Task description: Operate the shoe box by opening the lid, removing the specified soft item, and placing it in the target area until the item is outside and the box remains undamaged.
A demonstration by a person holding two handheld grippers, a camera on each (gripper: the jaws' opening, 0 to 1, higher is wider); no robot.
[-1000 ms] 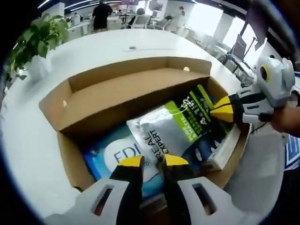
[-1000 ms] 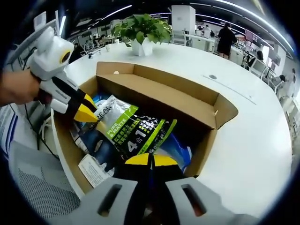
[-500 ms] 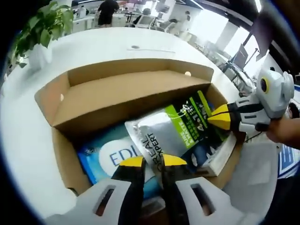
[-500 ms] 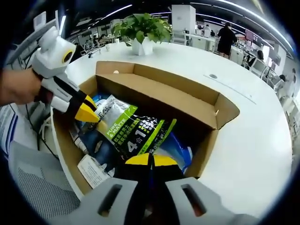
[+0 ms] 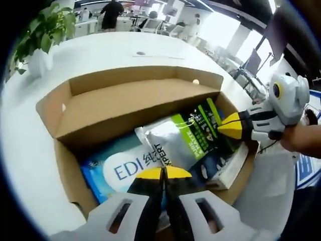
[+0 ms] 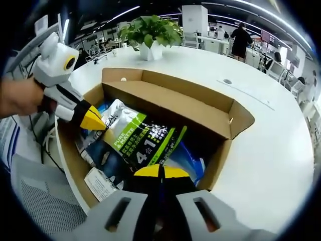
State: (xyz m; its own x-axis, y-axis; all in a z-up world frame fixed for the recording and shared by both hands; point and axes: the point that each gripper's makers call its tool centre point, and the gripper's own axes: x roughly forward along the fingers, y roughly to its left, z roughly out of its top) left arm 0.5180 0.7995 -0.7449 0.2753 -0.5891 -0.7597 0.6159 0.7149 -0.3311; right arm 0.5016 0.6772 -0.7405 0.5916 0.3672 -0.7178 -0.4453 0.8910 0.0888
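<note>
Lid open; left gripper (image 5: 163, 173) and right gripper (image 6: 161, 171), jaws closed, pinch the foil pouch (image 5: 186, 140) inside the shoe box (image 6: 223, 113); lifting out remains.

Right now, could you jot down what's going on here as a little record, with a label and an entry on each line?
Container: brown cardboard shoe box, lid open, on a white table
Item being handled: silver, green and black soft pouch
Left gripper: jaws together on the pouch's silver end
Right gripper: jaws together on the pouch's black end
Also in box: blue and white packet, white booklet
Background: potted green plant
Progress: pouch not yet outside the box
</note>
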